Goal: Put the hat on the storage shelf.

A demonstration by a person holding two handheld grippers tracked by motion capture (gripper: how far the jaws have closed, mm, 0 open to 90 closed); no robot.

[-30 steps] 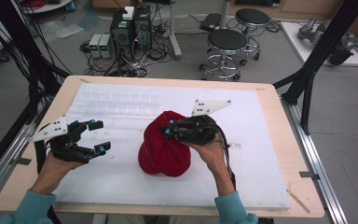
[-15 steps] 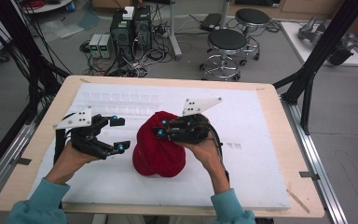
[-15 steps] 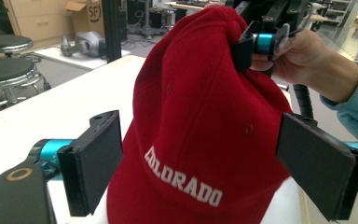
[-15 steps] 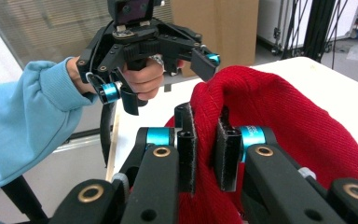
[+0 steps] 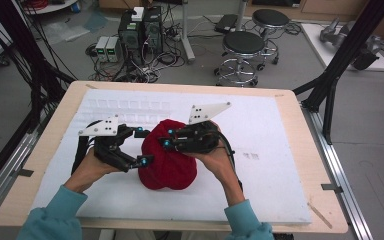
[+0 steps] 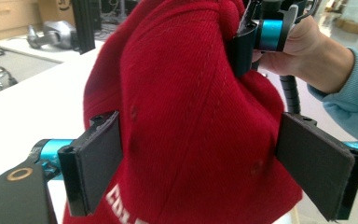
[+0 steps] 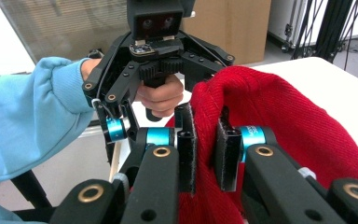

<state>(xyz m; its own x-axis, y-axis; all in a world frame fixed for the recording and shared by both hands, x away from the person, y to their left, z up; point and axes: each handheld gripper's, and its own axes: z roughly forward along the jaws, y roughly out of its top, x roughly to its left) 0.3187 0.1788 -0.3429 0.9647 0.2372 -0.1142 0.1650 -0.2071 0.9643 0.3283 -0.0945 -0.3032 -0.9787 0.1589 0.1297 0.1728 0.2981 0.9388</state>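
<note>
While the right gripper [image 7: 205, 154] is pinching a fold of the red knitted cap [image 5: 167, 160] on the white foam board [image 5: 280, 150], the left gripper [image 6: 205, 163] is straddling it wide open.

Closing squarely on the ribbed side, without dragging the fabric, is probably serving best.

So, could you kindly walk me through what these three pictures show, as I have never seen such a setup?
There is no robot here: a person holds a hand gripper in each hand. One picture looks down from above the white table. The other two come from cameras riding on each gripper, looking along its black jaws. On the table lies a red cap. The right gripper pinches a fold of the cap's fabric. The left gripper has its jaws spread wide on either side of the cap, not yet closed.
</note>
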